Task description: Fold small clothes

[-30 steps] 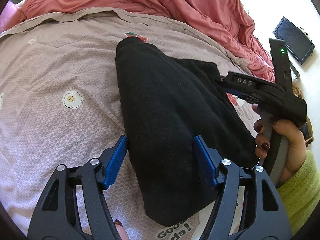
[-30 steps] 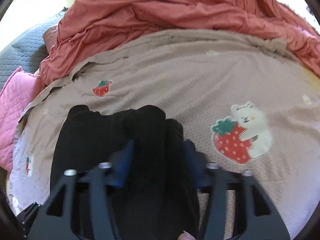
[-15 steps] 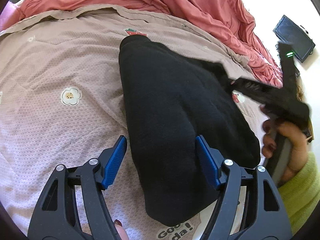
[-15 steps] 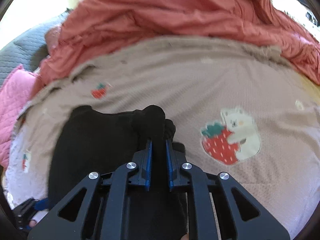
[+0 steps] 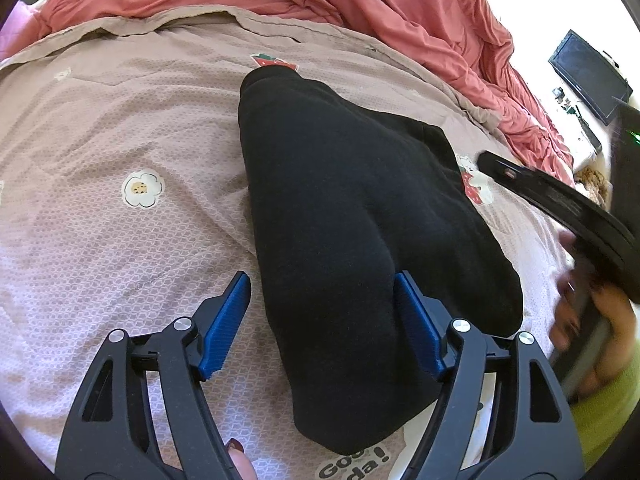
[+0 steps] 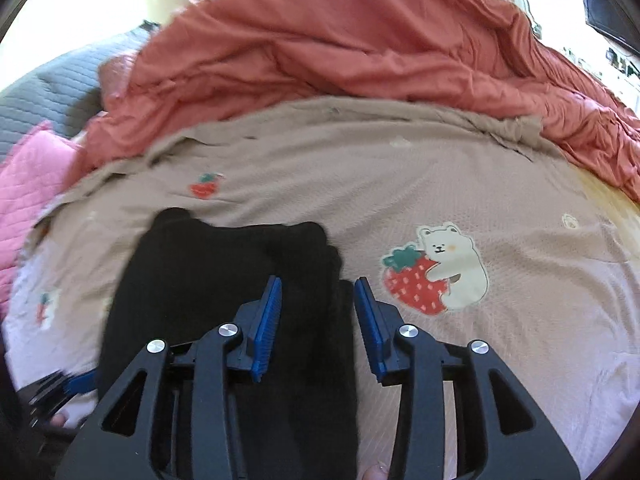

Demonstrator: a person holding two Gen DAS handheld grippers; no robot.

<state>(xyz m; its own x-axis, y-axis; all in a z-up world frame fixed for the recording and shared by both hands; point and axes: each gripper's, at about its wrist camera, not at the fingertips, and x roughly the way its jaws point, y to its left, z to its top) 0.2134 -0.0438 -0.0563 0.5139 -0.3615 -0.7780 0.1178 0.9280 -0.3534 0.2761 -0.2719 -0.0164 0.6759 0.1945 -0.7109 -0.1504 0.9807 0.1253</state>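
Black garment (image 5: 352, 208) lies folded on beige bedspread (image 5: 120, 128), long shape running near to far, strawberry print just past far end. Left gripper (image 5: 324, 324) over near part of garment, jaws apart and opening, blue pads either side of cloth, not pressing. Right gripper (image 6: 316, 320) jaws opening, released; garment's right edge lies between pads, untouched. Bear-and-strawberry print (image 6: 436, 268) on bedspread just right of it. Red quilt (image 6: 360, 40) bunched at far side.
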